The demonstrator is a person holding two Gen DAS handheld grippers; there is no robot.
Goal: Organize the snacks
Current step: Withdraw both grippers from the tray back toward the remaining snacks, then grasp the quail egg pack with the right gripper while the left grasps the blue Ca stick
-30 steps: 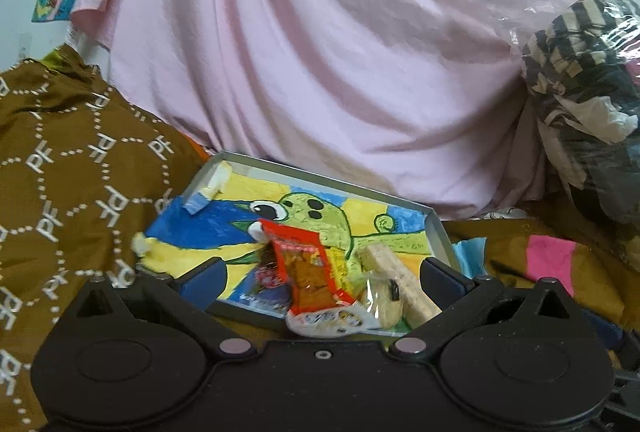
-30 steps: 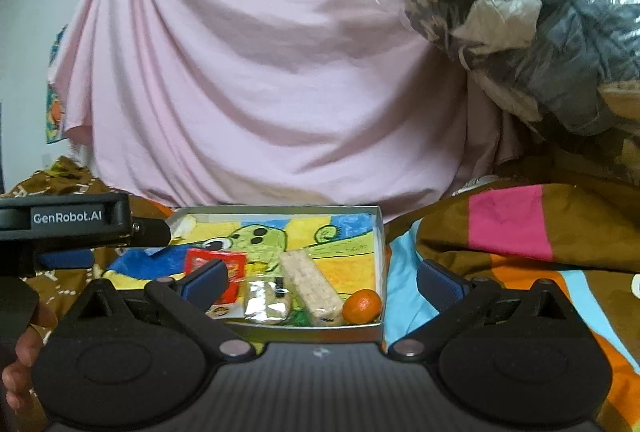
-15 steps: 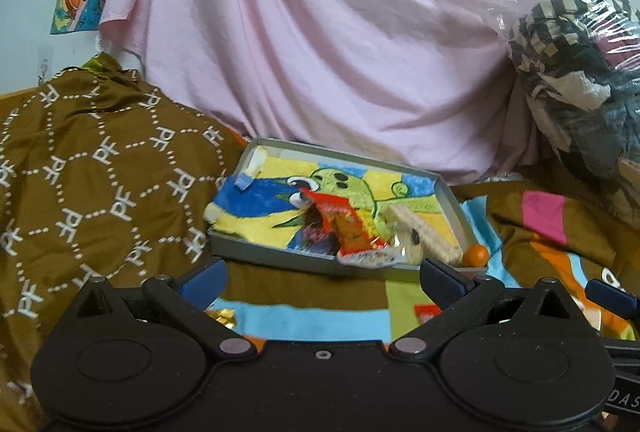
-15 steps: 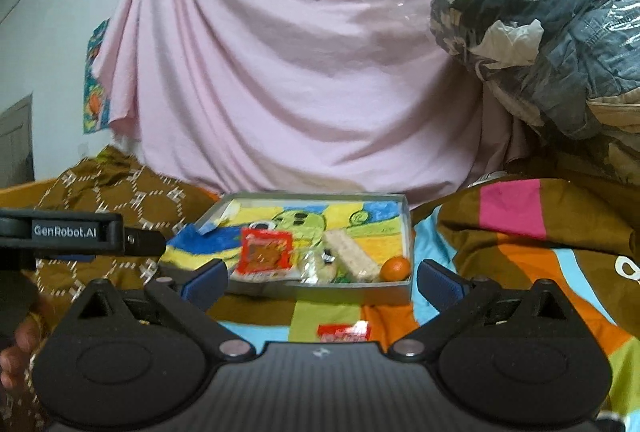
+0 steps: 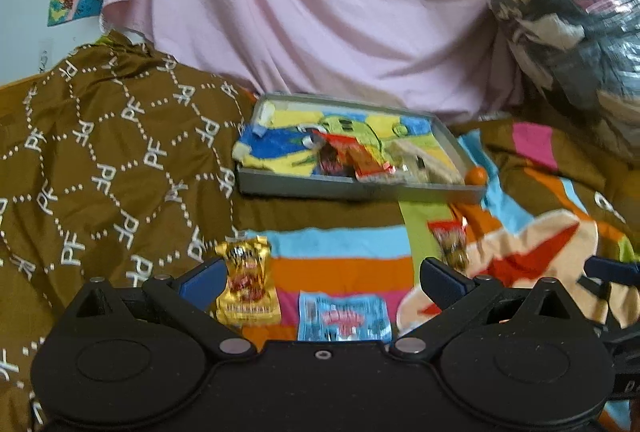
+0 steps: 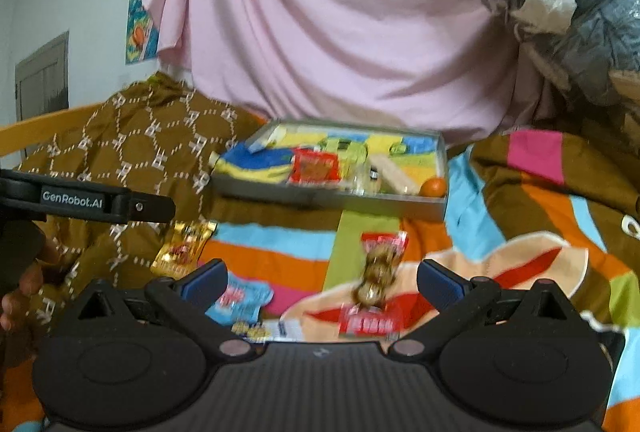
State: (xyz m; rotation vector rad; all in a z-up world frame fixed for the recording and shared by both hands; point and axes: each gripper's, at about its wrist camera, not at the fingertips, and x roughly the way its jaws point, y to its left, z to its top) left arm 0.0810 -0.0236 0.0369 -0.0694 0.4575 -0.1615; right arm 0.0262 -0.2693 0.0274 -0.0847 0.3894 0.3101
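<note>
A grey tray point(image 5: 352, 188) point(image 6: 320, 196) with a cartoon liner sits on the striped blanket and holds a red packet point(image 6: 314, 168), a wafer bar point(image 6: 394, 174) and a small orange point(image 6: 434, 187). Loose on the blanket lie a gold packet point(image 5: 247, 282) point(image 6: 182, 250), a light blue packet point(image 5: 343, 318) point(image 6: 238, 300) and a red packet point(image 5: 450, 242) point(image 6: 378, 280). My left gripper point(image 5: 322, 278) is open and empty over the gold and blue packets. My right gripper point(image 6: 320, 278) is open and empty over the loose red packet. The left gripper's body point(image 6: 88, 200) shows at the left of the right wrist view.
A brown patterned cloth point(image 5: 100, 152) is heaped at the left. A pink sheet point(image 5: 320, 4) hangs behind the tray. A plastic-wrapped bundle of clothes point(image 5: 572, 24) sits at the upper right. A wooden bed rail point(image 6: 36, 130) runs along the far left.
Both grippers have pulled back from the tray, which now looks smaller and farther away. Loose gold, blue and red packets on the blanket have come into view.
</note>
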